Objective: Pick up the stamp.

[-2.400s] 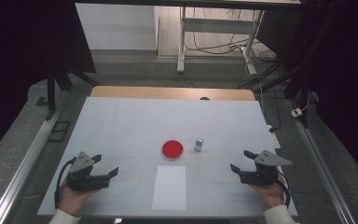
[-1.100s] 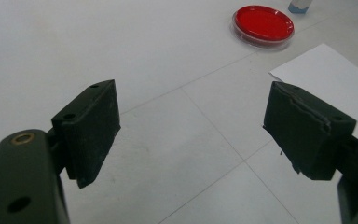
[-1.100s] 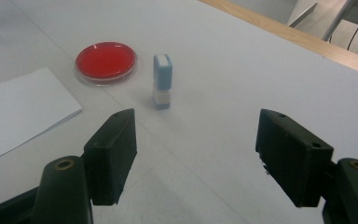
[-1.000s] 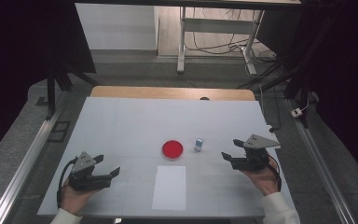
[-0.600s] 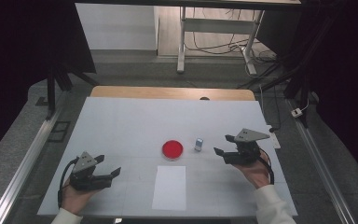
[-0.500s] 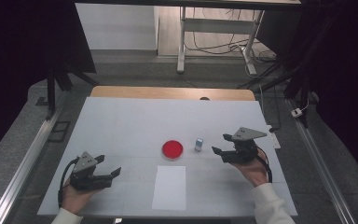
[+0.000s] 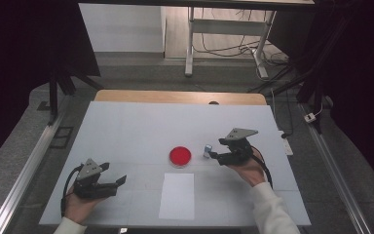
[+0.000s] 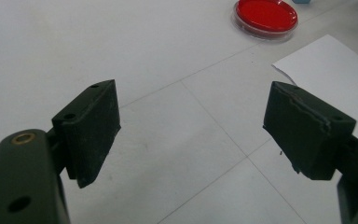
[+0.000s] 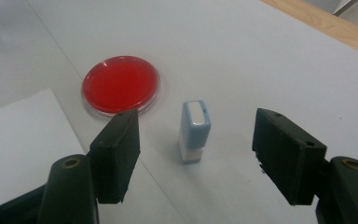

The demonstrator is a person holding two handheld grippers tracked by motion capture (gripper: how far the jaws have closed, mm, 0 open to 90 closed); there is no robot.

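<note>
Right claw (image 9: 196, 156), jaws apart and just closing around the upright stamp (image 9: 195, 132) without touching it, risks tipping it toward the red dish (image 9: 120, 84) if one jaw lands first.

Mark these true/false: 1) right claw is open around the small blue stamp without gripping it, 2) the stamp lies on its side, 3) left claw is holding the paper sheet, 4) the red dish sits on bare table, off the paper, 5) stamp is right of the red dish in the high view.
1) True. The right claw stands open on either side of the blue stamp, its pads clear of it; its jaws have just been closing slightly.
2) False. The stamp stands upright.
3) False. The left claw is open and empty, near the paper sheet.
4) True. The red dish is beyond the sheet's far edge.
5) True.
</note>
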